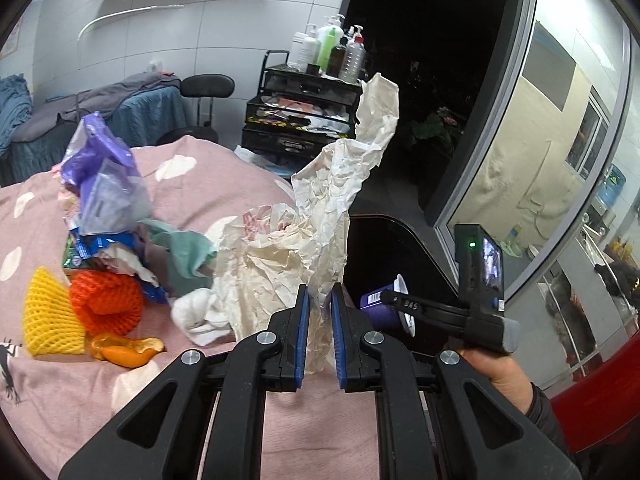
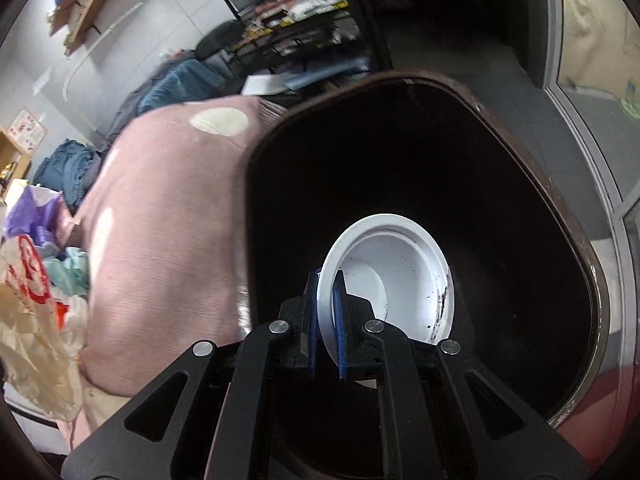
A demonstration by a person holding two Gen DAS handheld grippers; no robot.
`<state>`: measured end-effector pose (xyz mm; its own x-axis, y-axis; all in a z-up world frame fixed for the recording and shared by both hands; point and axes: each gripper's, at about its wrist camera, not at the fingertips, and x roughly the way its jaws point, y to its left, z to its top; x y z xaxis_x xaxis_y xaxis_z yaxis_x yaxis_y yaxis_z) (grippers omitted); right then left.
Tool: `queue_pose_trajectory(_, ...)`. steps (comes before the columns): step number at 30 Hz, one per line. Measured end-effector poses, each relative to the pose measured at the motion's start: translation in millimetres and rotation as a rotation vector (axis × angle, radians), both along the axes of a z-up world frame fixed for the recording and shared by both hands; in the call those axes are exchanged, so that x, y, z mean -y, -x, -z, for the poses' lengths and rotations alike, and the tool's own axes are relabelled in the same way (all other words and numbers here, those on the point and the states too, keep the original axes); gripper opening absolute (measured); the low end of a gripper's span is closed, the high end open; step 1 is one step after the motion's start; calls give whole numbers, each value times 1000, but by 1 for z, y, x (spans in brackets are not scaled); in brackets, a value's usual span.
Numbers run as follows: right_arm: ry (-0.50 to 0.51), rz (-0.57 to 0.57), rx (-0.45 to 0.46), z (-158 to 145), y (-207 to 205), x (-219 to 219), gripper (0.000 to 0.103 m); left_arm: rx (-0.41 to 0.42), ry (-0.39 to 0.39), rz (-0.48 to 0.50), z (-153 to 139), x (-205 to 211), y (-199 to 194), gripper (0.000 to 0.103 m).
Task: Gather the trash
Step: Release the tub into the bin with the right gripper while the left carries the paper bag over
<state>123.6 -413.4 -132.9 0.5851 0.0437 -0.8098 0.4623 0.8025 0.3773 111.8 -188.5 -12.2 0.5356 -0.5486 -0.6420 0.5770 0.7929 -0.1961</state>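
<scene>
While the bin's (image 2: pixel 592 264) depths stay black, right fingers (image 2: pixel 325 312) pinch the cup (image 2: pixel 404 268), left fingers (image 1: pixel 320 320) crumpled paper (image 1: pixel 320 200).

- Right gripper (image 1: pixel 394 300), seen from the left wrist view: raised letters on its black finger, roughly "UAS"; reading uncertain.
- Purple cup (image 1: pixel 378 305): white label patch, print too small to read.
- Crumpled paper (image 2: pixel 28 280): red marking, illegible.

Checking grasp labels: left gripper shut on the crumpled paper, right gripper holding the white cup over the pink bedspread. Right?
Not quite. The right gripper does pinch the white cup by its rim, but the right wrist view shows it over the open dark bin, not the bedspread. The left gripper is shut on the crumpled paper as stated.
</scene>
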Motion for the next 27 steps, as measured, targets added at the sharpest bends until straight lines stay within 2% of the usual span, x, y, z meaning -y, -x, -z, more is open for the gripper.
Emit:
queue_pose_trajectory(3, 8, 12, -51, 10, 0, 1, 12, -17, -2, 21, 0, 12, -1, 12)
queue_pose_trajectory(4, 14, 11, -62, 11, 1, 1, 24, -21, -3, 25, 1, 14, 0, 12)
queue_pose_trajectory(5, 16, 15, -69, 12, 2, -1, 50, -25, -5, 29, 3, 17, 0, 12)
queue_pose_trajectory(7, 4, 43, -51, 7, 5, 2, 72, -31, -7, 33, 4, 21, -1, 12)
queue_pose_trajectory(15, 39, 115, 38, -20, 20, 12, 72, -61, 16, 28, 2, 18, -6, 12)
queue_pose_trajectory(17, 74, 142, 75, -35, 27, 13, 77, -61, 20, 31, -2, 22, -9, 12)
queue_pose_trajectory(20, 131, 183, 132, -57, 38, 17, 78, -79, 24, 55, -7, 35, -21, 12)
queue_pose_trajectory(24, 206, 245, 193, -82, 51, 24, 79, -93, -33, 86, -2, 62, -31, 12)
queue_pose_trajectory(27, 252, 308, 232, -98, 60, 36, 83, -151, -63, 126, 12, 80, -35, 12)
